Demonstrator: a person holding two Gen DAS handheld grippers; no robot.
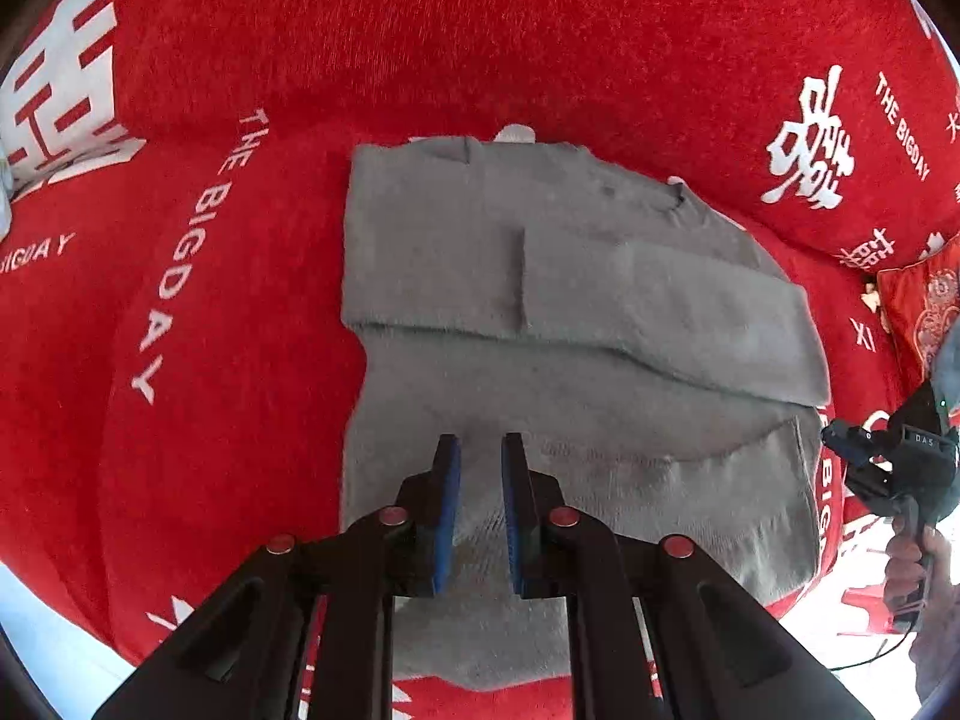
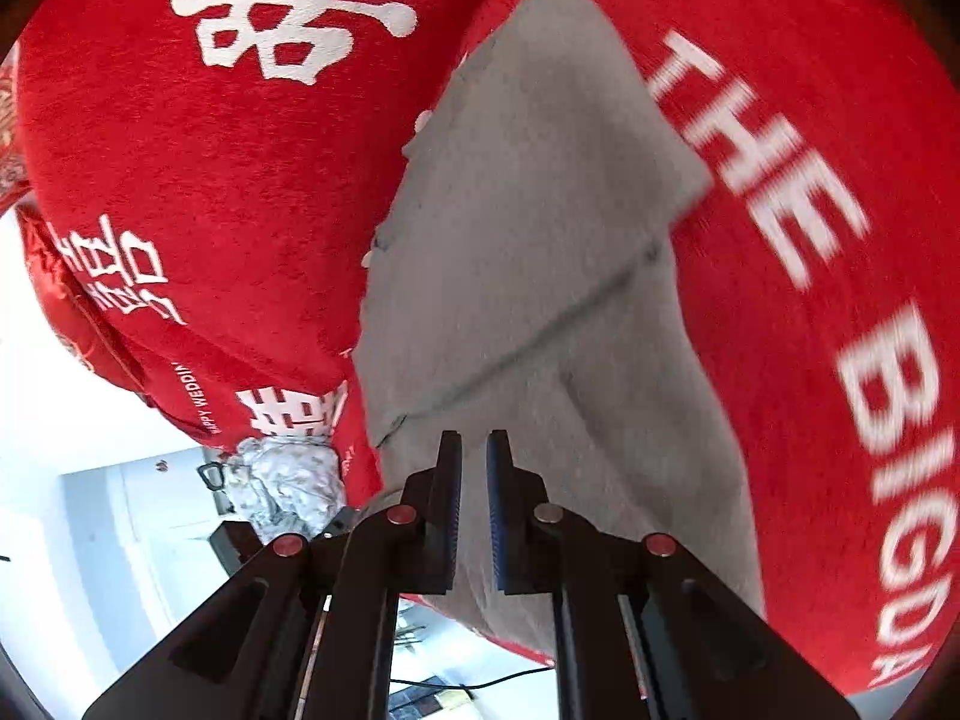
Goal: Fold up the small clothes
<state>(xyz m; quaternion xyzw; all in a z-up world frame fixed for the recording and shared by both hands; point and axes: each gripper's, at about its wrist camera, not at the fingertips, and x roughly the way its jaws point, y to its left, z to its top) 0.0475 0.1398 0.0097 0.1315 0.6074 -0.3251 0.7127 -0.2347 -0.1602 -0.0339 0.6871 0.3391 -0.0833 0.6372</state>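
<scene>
A plush red cover printed with white Chinese characters and the words "THE BIGDAY" (image 1: 180,276) spread under everything, nappy and soft, bulging into rounded cushion shapes; I could not tell exactly what furniture it draped. In the right wrist view the same red cover (image 2: 810,120) filled the frame on both sides.

On it lay the small grey knitted sweater (image 1: 540,312), fuzzy and matte, flat on the red fabric. Its neckline pointed away from me toward the back cushion, with a small white tag showing at the collar, and its ribbed hem lay nearest my jaws, so its long axis ran from near to far. Both sleeves were folded in across the chest, forming a straight horizontal band with a step at its left end. From the right side the sweater (image 2: 528,240) looked like a tall grey strip with a diagonal fold crease.

My left gripper (image 1: 481,510), black arms with blue pads, hovered over the hem, jaws narrowly parted and holding nothing. My right gripper (image 2: 474,510) sat above the sweater's lower edge, jaws likewise narrowly apart and empty; it also showed at the far right (image 1: 888,462), held in my hand (image 1: 912,558).
</scene>
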